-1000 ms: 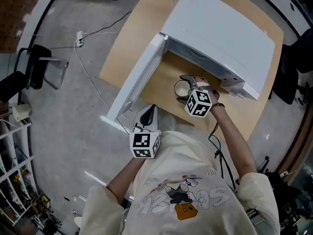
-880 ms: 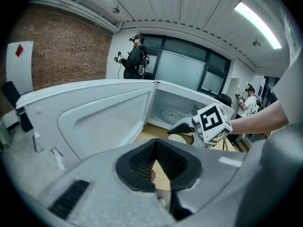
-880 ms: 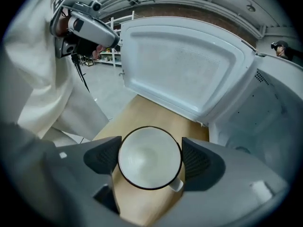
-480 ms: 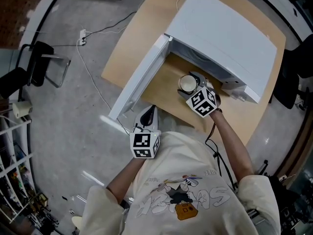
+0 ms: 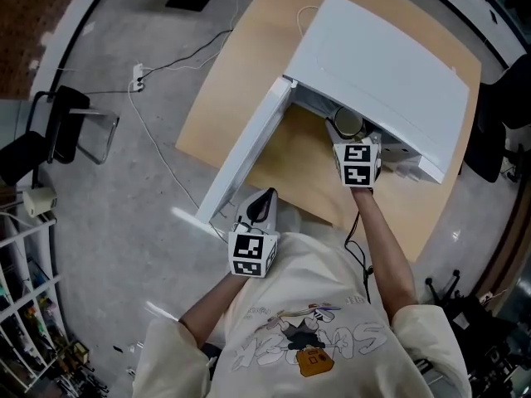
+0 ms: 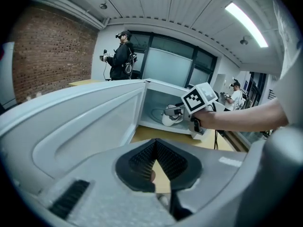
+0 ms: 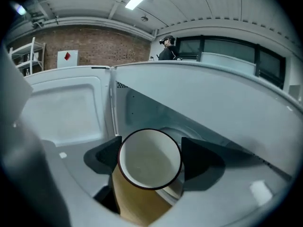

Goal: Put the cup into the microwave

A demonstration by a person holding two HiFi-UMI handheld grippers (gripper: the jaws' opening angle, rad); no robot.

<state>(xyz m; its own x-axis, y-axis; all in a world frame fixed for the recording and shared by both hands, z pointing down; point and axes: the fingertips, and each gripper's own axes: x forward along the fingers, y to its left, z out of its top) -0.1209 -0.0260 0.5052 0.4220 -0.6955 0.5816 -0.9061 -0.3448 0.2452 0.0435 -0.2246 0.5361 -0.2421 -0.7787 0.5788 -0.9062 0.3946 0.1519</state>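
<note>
Round cup [image 7: 149, 159] now inside white microwave [image 5: 390, 65], tight between right fingers [image 7: 200, 161]; left fingers [image 6: 142, 161] together

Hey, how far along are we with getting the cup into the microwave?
Done: the microwave has its door open, and the right gripper is gripping the cup. In hand: the cup is at the cavity's opening, held tipped with its mouth toward the gripper's camera. Left: it doesn't look set down yet, so it needs placing inside and releasing. The left gripper is empty, near the door.

No legible text or labels.
</note>
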